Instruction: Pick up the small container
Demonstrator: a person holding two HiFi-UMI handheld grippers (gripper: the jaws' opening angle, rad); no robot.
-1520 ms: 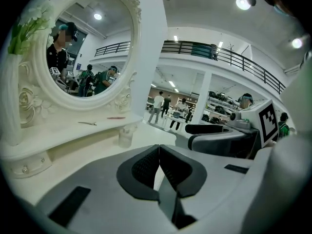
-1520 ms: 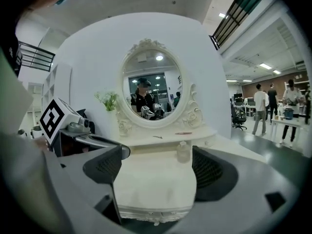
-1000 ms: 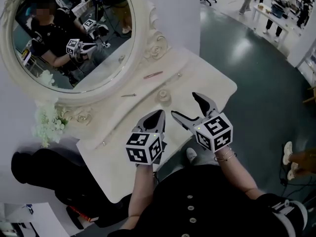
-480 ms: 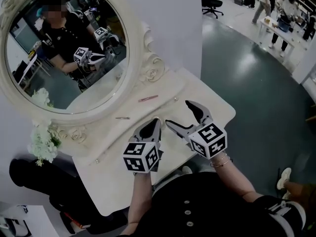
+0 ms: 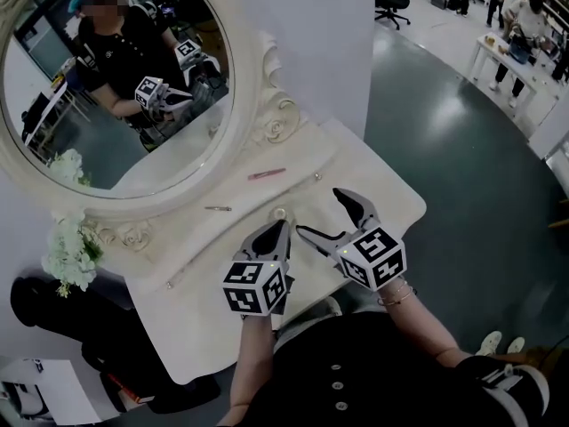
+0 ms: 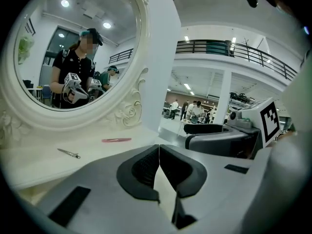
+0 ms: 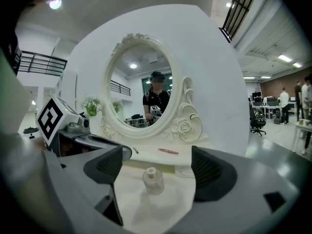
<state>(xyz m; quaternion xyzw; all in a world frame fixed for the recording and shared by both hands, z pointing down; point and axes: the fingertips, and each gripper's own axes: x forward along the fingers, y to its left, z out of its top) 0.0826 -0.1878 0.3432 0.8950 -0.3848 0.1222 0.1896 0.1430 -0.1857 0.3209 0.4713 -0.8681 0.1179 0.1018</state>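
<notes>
The small container (image 7: 152,180) is a clear little bottle with a pale cap, upright on the white dressing table (image 5: 384,183). In the head view the container (image 5: 280,213) shows just beyond my left gripper's tip. My right gripper (image 7: 157,165) is open, its pads on either side of the bottle's line but short of it, nothing touching. In the head view the right gripper (image 5: 320,213) hovers to the bottle's right. My left gripper (image 6: 159,152) is shut and empty, and in the head view the left gripper (image 5: 281,228) sits beside the right one.
An oval mirror (image 5: 116,78) in an ornate white frame stands at the table's back and reflects the person and grippers. A pink stick (image 5: 267,173) and a metal clip (image 5: 218,208) lie near it. White flowers (image 5: 67,252) stand at the left. The table's front edge is under my wrists.
Both grippers have moved forward over the table, closer to the small container. The left stays shut and the right stays open.
</notes>
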